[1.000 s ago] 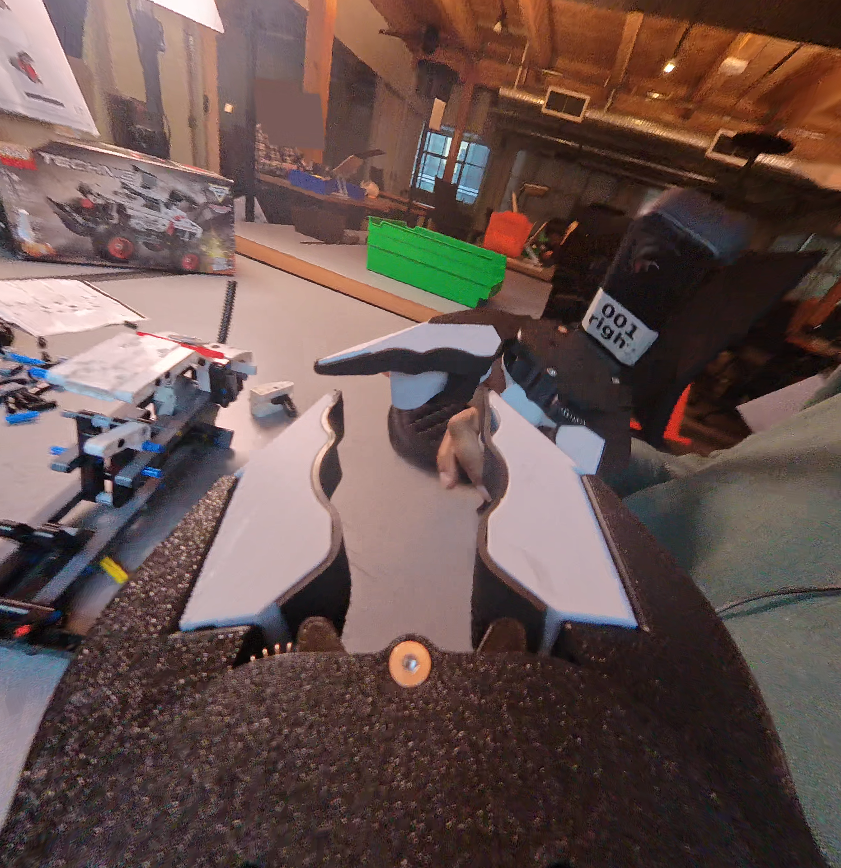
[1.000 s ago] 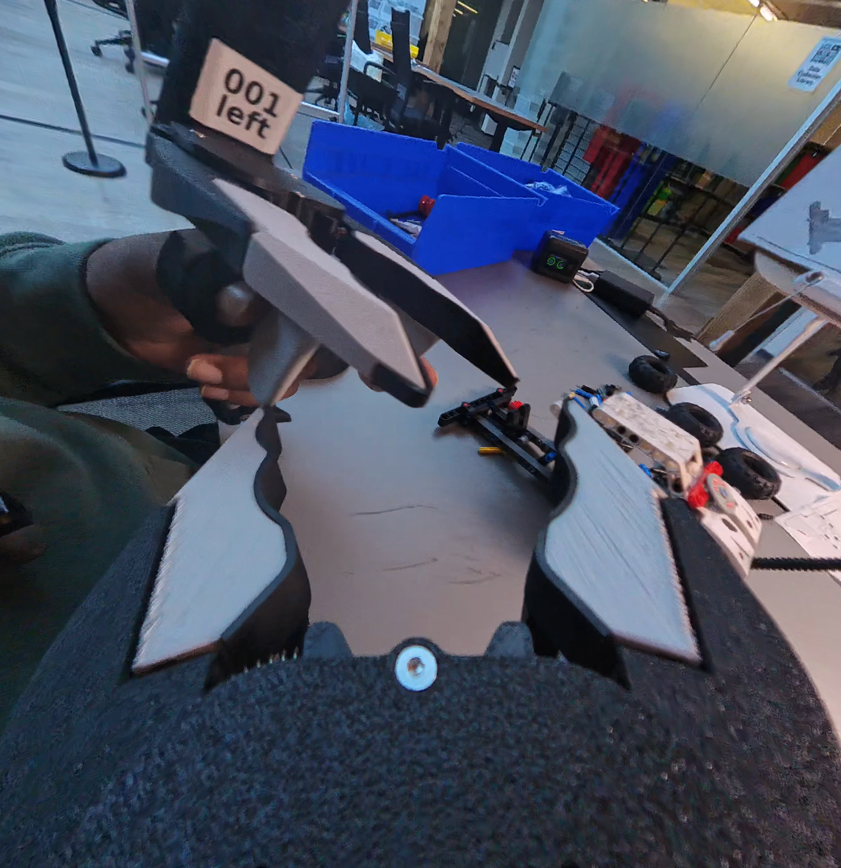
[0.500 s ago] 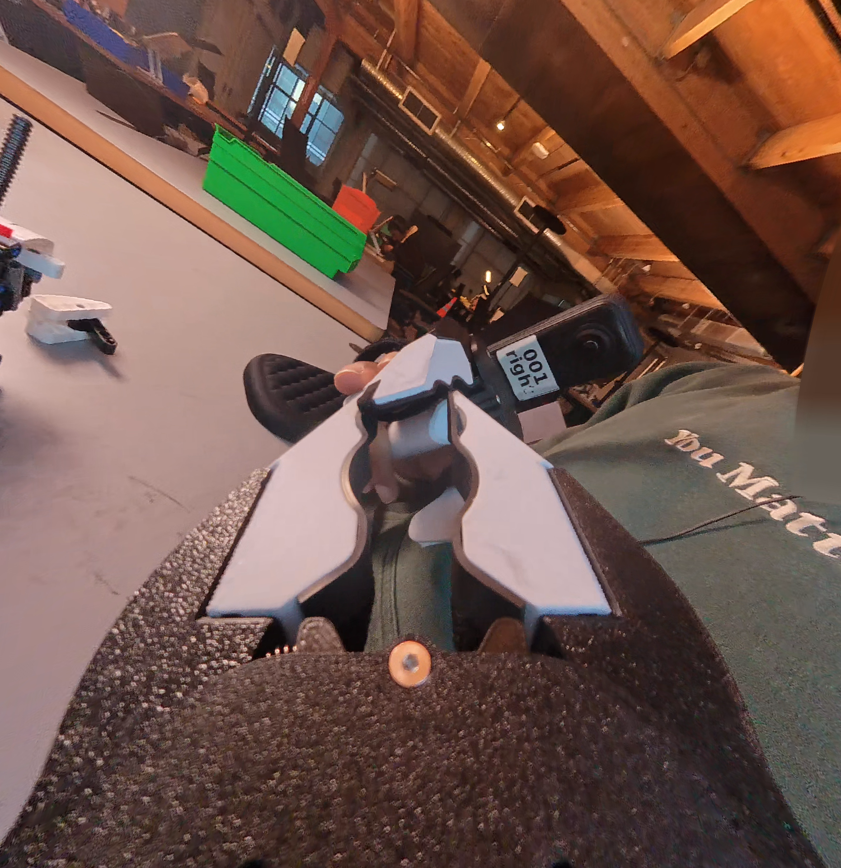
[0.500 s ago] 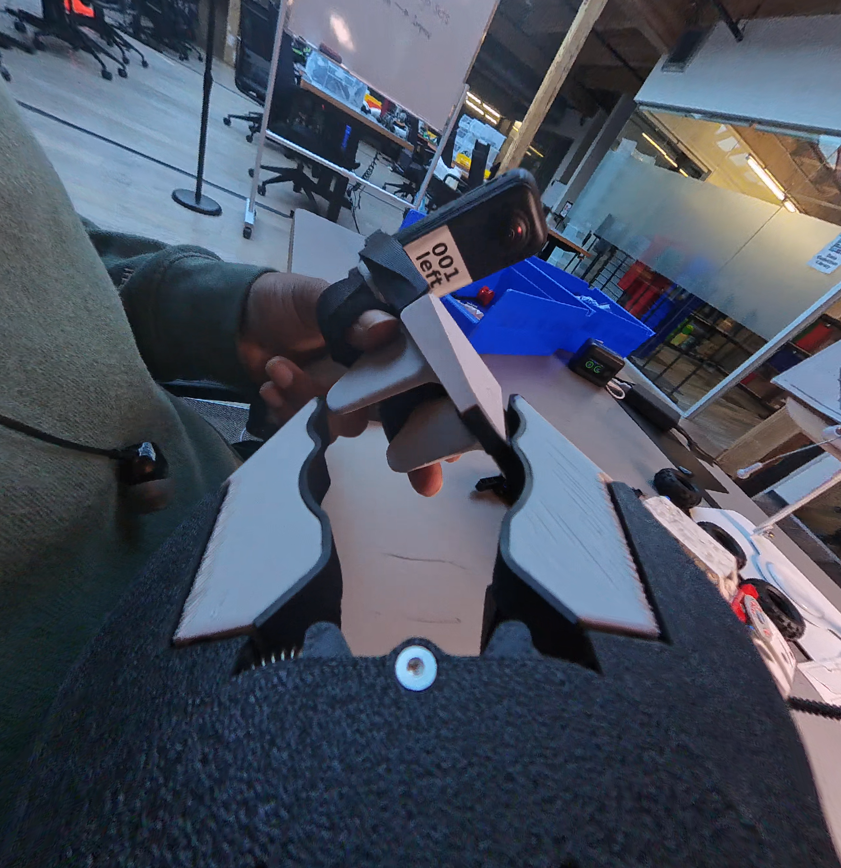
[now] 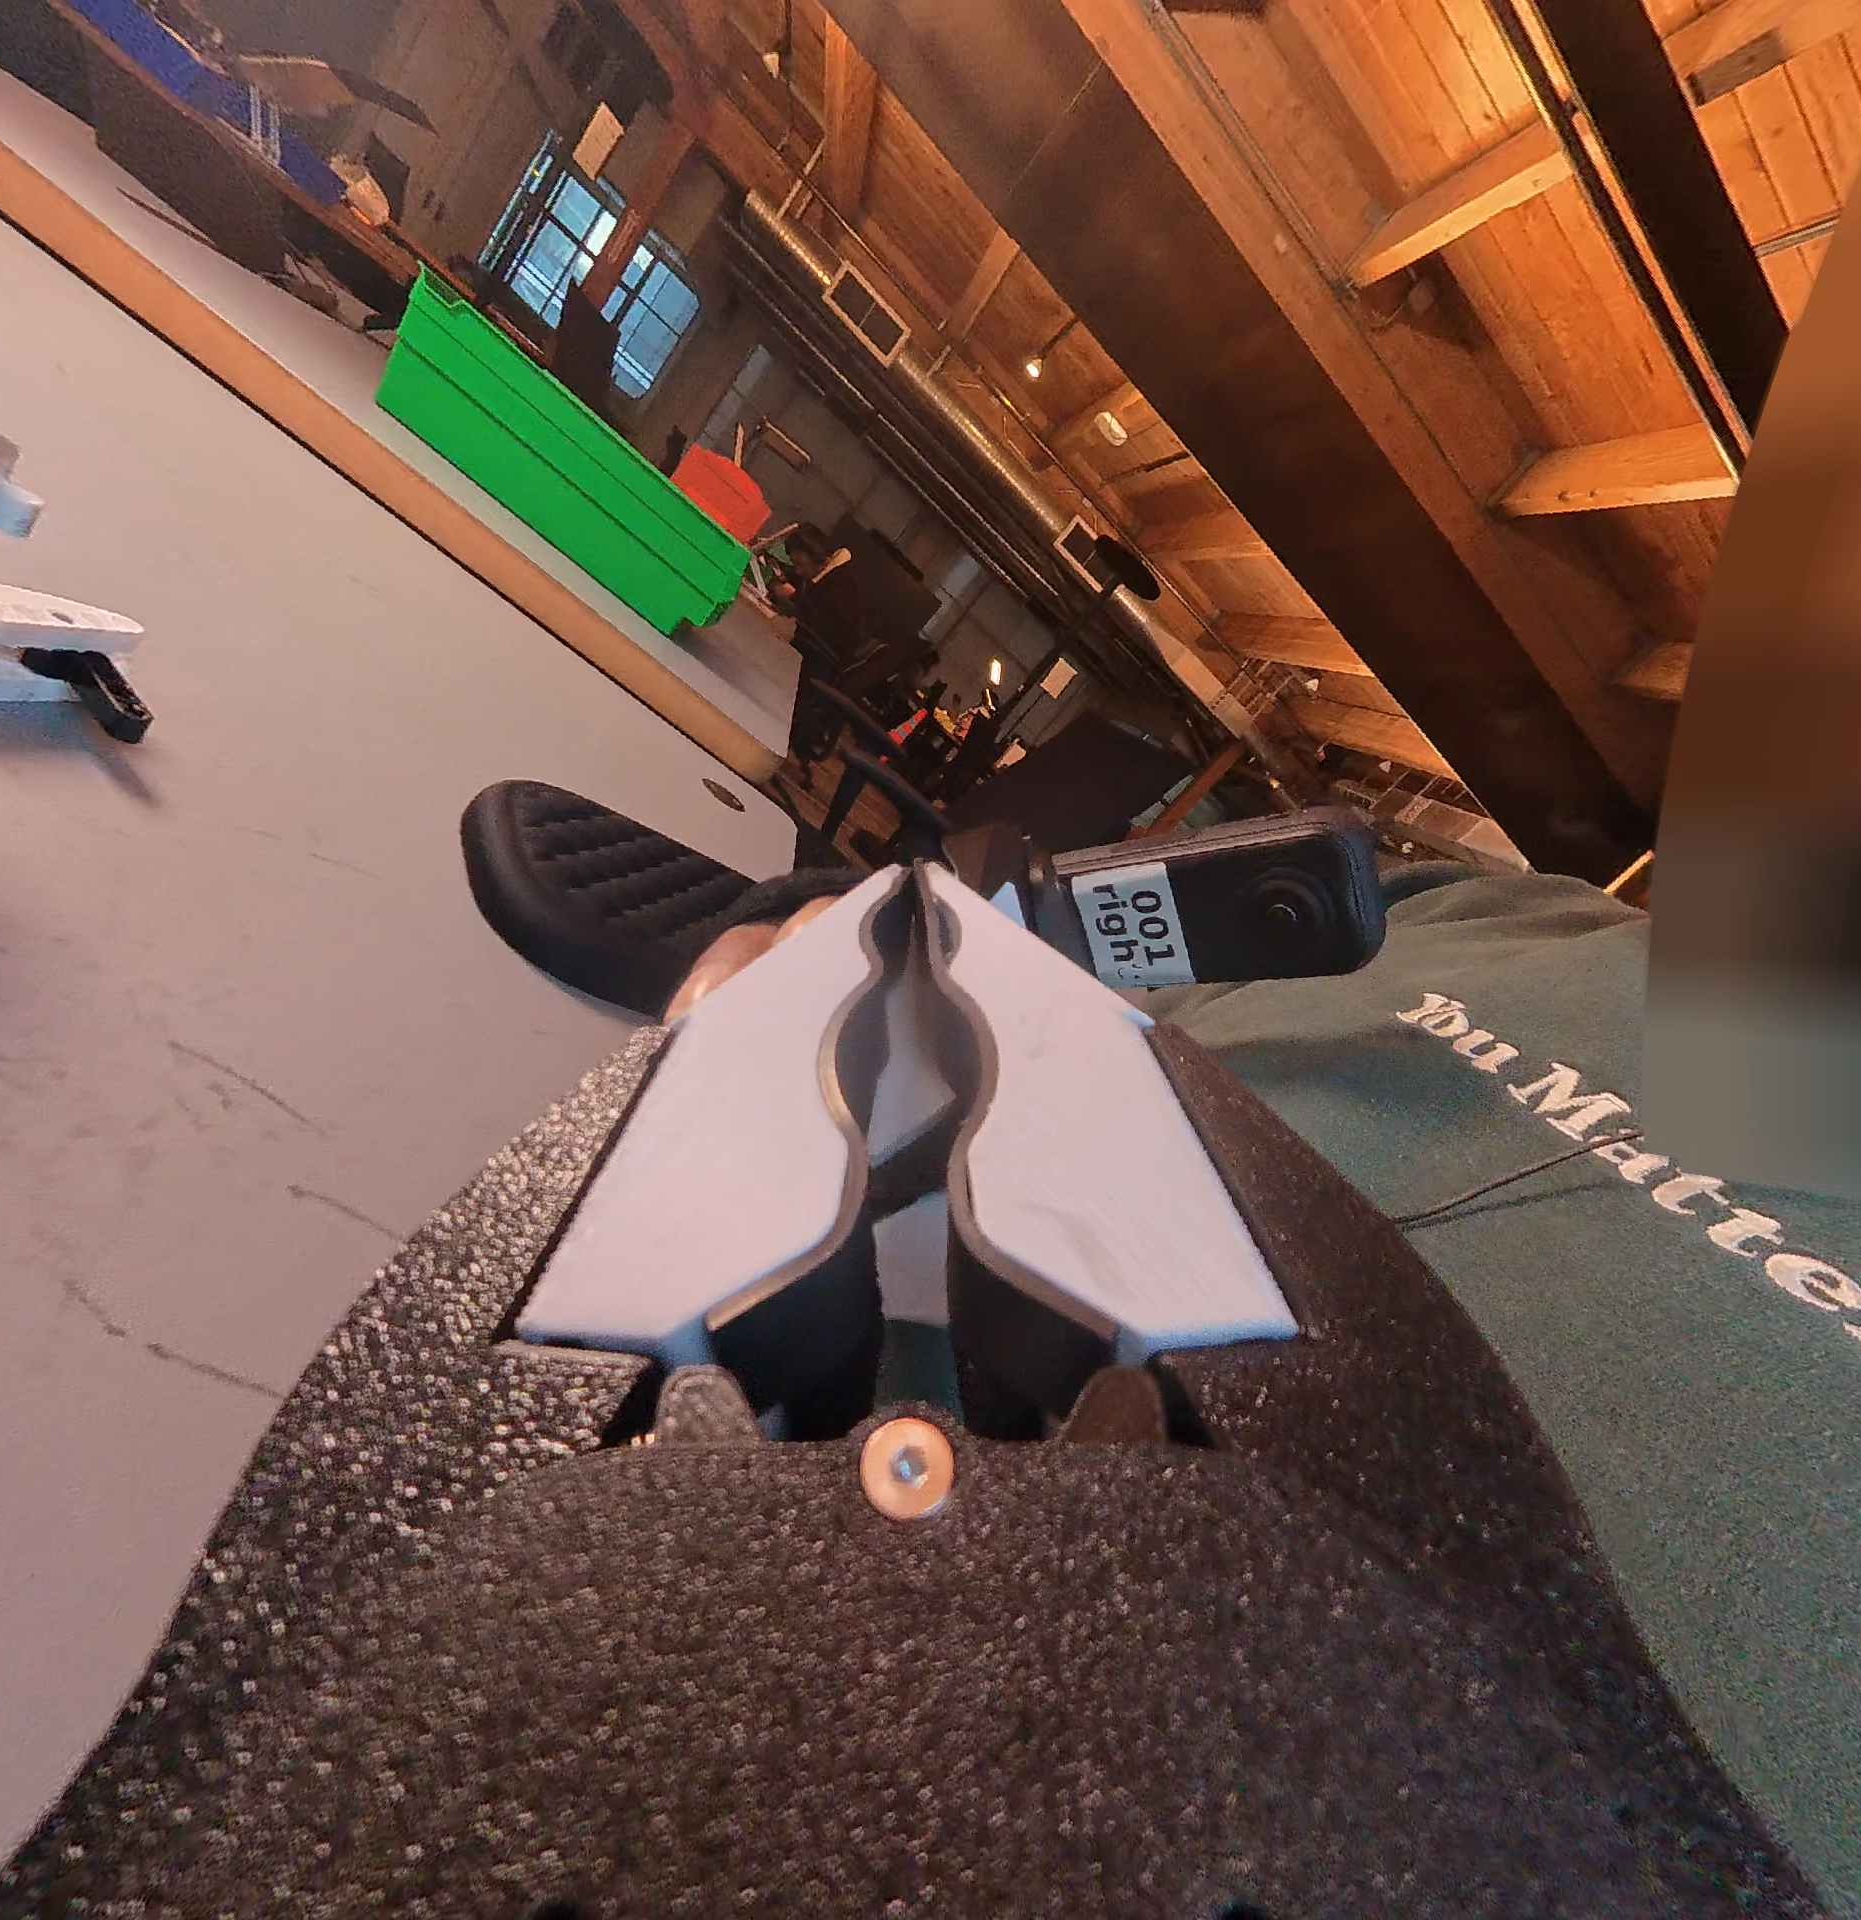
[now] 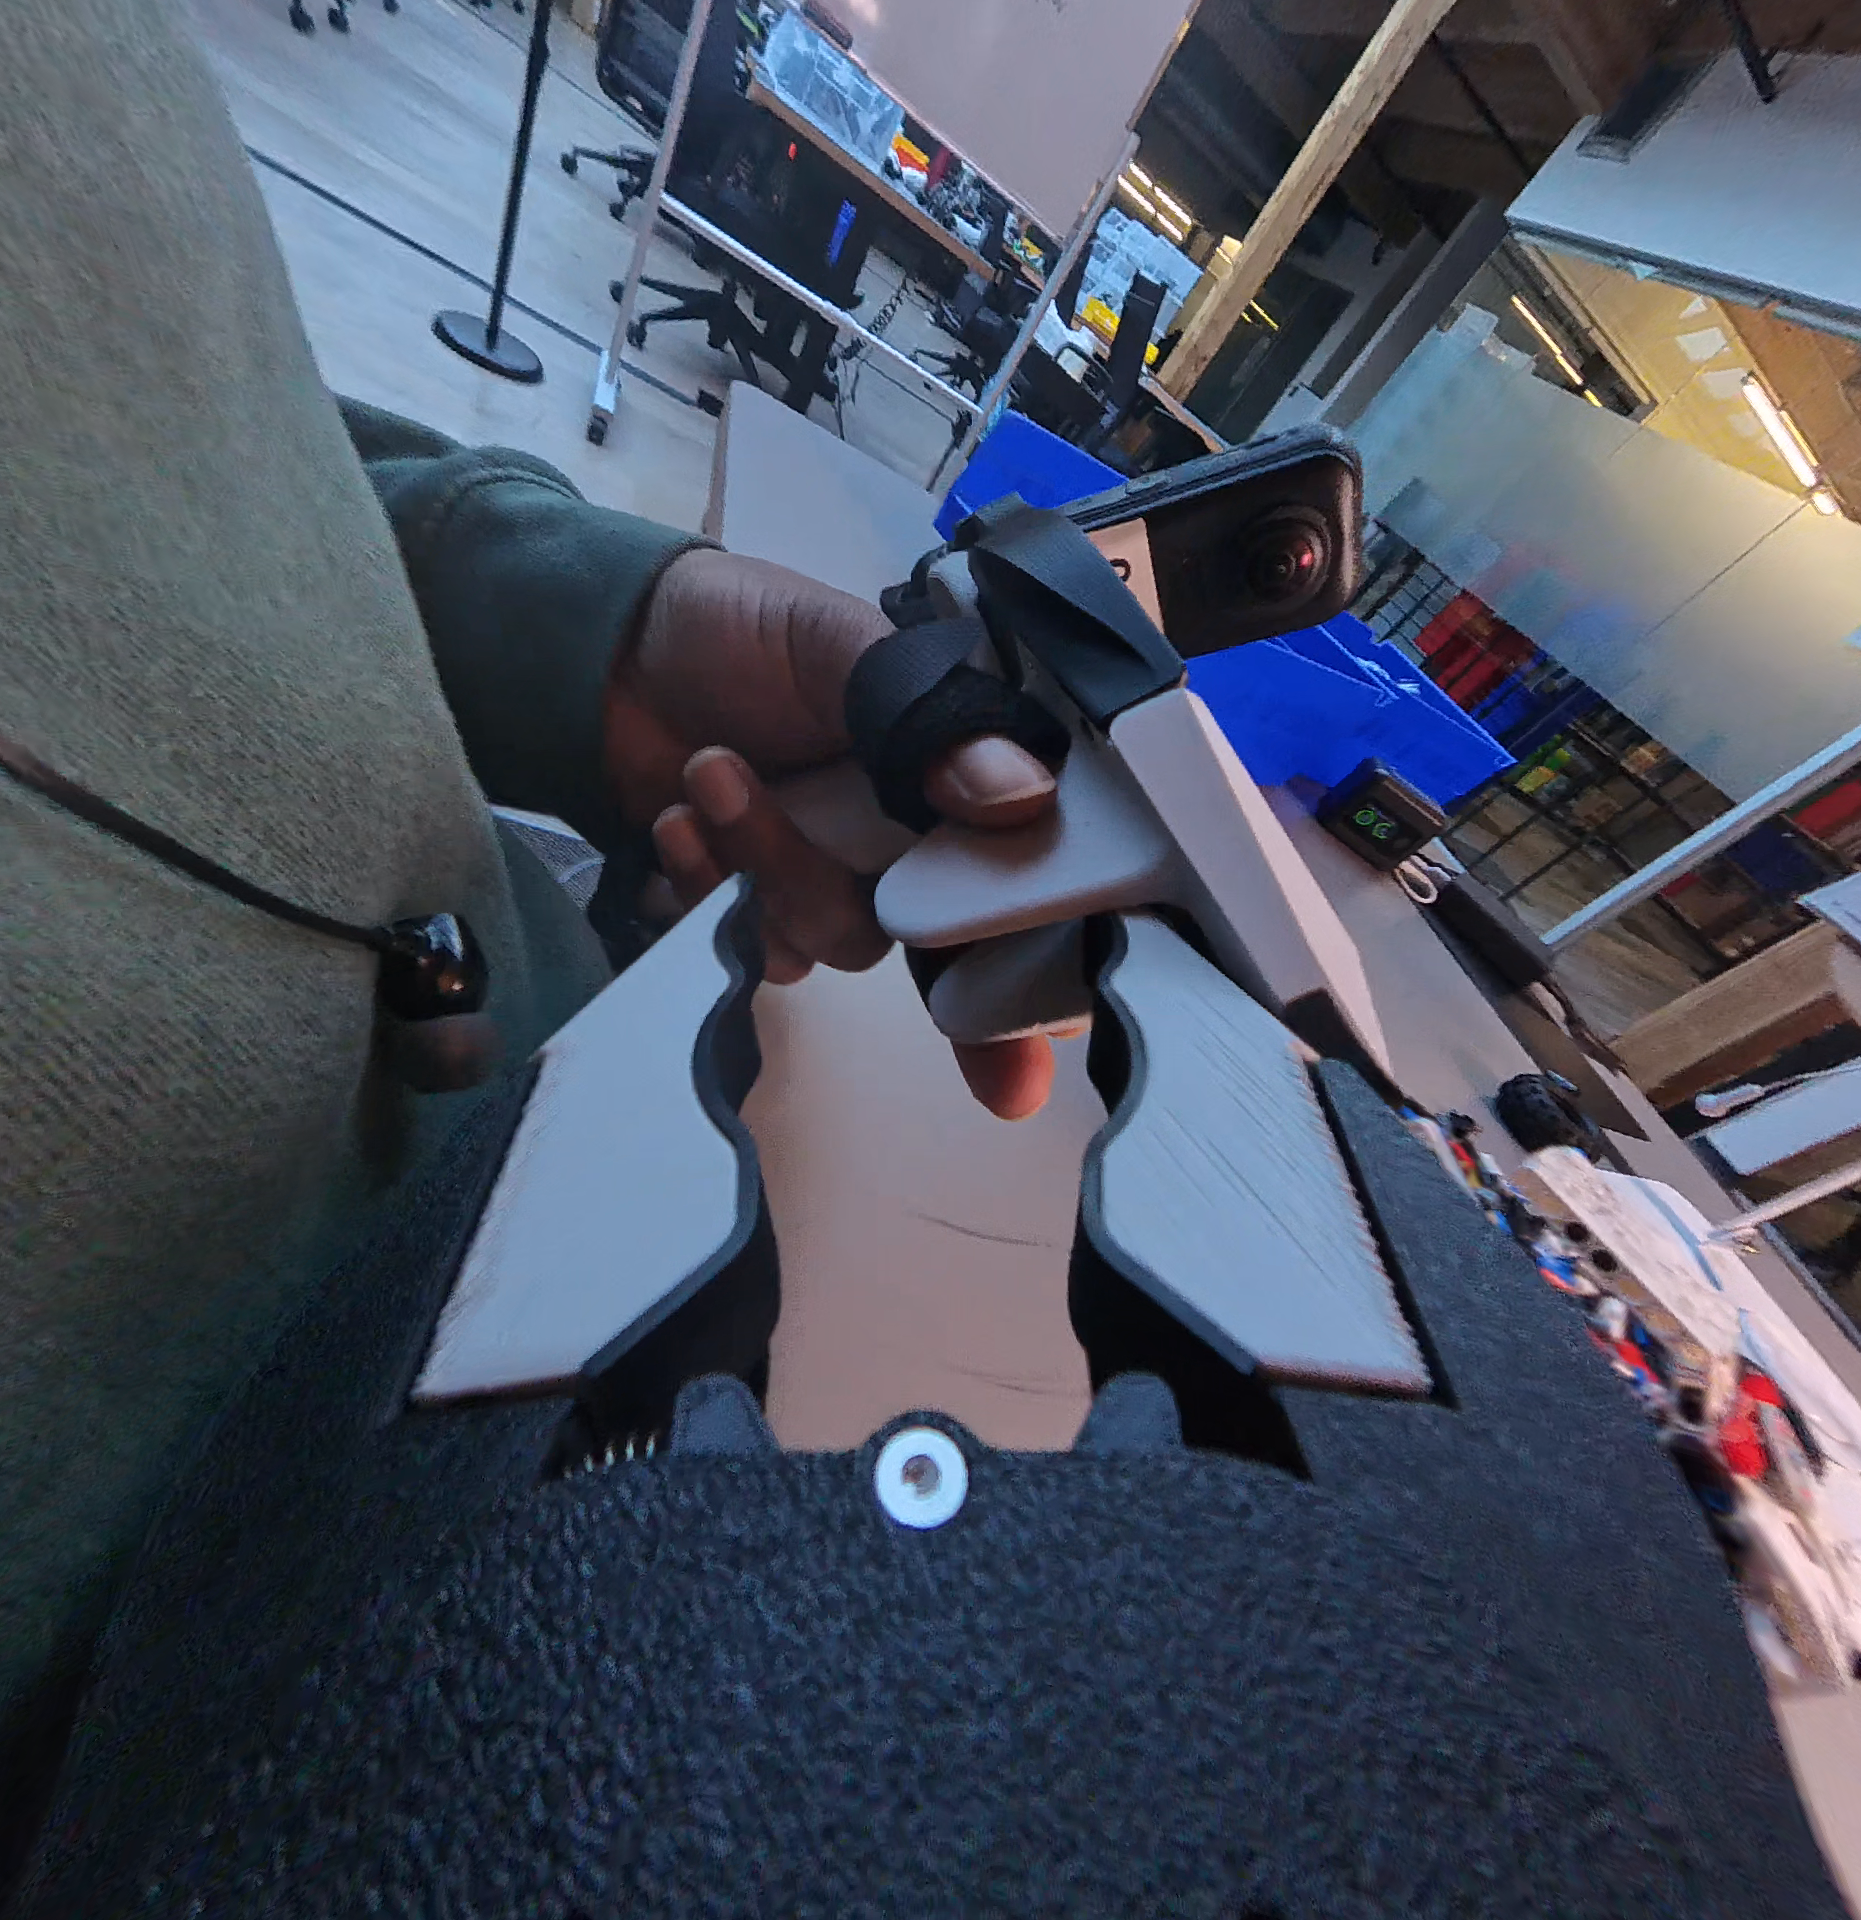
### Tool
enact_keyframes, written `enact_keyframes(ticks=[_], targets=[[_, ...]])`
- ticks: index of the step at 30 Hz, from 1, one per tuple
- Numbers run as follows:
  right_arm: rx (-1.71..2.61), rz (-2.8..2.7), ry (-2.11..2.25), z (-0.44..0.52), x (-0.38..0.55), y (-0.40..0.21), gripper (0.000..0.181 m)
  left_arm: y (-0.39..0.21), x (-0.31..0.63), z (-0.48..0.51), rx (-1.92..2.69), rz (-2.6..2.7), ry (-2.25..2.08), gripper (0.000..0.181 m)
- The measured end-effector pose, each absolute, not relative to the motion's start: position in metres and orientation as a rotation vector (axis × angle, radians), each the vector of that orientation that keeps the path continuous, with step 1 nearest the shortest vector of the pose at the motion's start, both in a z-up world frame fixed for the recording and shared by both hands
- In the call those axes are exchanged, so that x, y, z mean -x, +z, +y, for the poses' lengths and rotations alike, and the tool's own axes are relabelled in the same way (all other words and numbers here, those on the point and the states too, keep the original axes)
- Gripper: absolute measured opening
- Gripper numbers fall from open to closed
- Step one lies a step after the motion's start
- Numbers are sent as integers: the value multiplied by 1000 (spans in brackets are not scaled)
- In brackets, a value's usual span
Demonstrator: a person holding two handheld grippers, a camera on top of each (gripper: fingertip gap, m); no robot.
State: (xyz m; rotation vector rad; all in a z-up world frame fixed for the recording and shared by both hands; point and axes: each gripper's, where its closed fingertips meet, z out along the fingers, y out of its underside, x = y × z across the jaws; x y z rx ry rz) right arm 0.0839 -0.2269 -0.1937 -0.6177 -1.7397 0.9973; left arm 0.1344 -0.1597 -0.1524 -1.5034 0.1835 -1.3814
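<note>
Left gripper [image 5: 915,883]: closed, finger tips met along their front edges, nothing seen clamped between them. Held off the grey table [image 5: 282,883] and aimed toward the green sweatshirt [image 5: 1528,1247] and the camera body of the other tool. Gripped by the left hand [image 6: 760,707], one finger through a black strap, as seen in the right wrist view.

Right gripper [image 6: 926,904]: spread wide, empty, bare tabletop visible through the gap. Positioned close to the left tool, with that tool's grey blade running down just beside the right-side finger; contact between the two could not be confirmed.

Surroundings:
- Black ribbed pad [image 5: 593,883] just beyond the closed tips; nature not determined.
- White brick piece with black pin [image 5: 43,655] on the table, well apart to the left.
- Green bin [image 5: 562,488] on a farther table.
- Blue bins [image 6: 1321,707] and a small black device with green display [image 6: 1378,821] behind the left tool.
- Black wheel [image 6: 1539,1107] and a brick-built model [image 6: 1632,1268] at the right edge.

Limits of view:
- Model blurred and cut off; build state not readable.
- Grey surface glimpsed through the closed fingers' inner notch, probably a finger of the right tool; not certain.
- Right hand mostly hidden behind the left fingers.
</note>
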Motion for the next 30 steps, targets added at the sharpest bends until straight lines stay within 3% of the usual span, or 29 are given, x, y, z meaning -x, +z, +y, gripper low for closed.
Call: enact_keyframes(ticks=[8,11,12,15,20,22,26,30], targets=[[693,-1776,1299,-250,-85,-185,87,-145,-131,-162,1477,175,-1328,0],[777,-1746,1298,-238,-76,-177,71,-137,-120,-156,1464,219,-1104,0],[802,-1717,1247,-228,-75,-175,68,-134,-115,-151,1466,229,-998,9],[903,-1636,1164,-191,-81,-173,59,-131,-91,-141,1503,237,-664,68],[1049,-1455,1065,-136,-97,-163,13,-140,-36,-128,1560,181,-126,136],[1163,-1351,883,-97,-104,-167,0,-142,-23,-126,1573,152,2,153],[1342,-1293,616,-28,-132,-173,3,-138,-3,-128,1574,93,58,145],[1496,-1501,477,30,-138,-206,42,-128,17,-134,1575,40,37,120]])
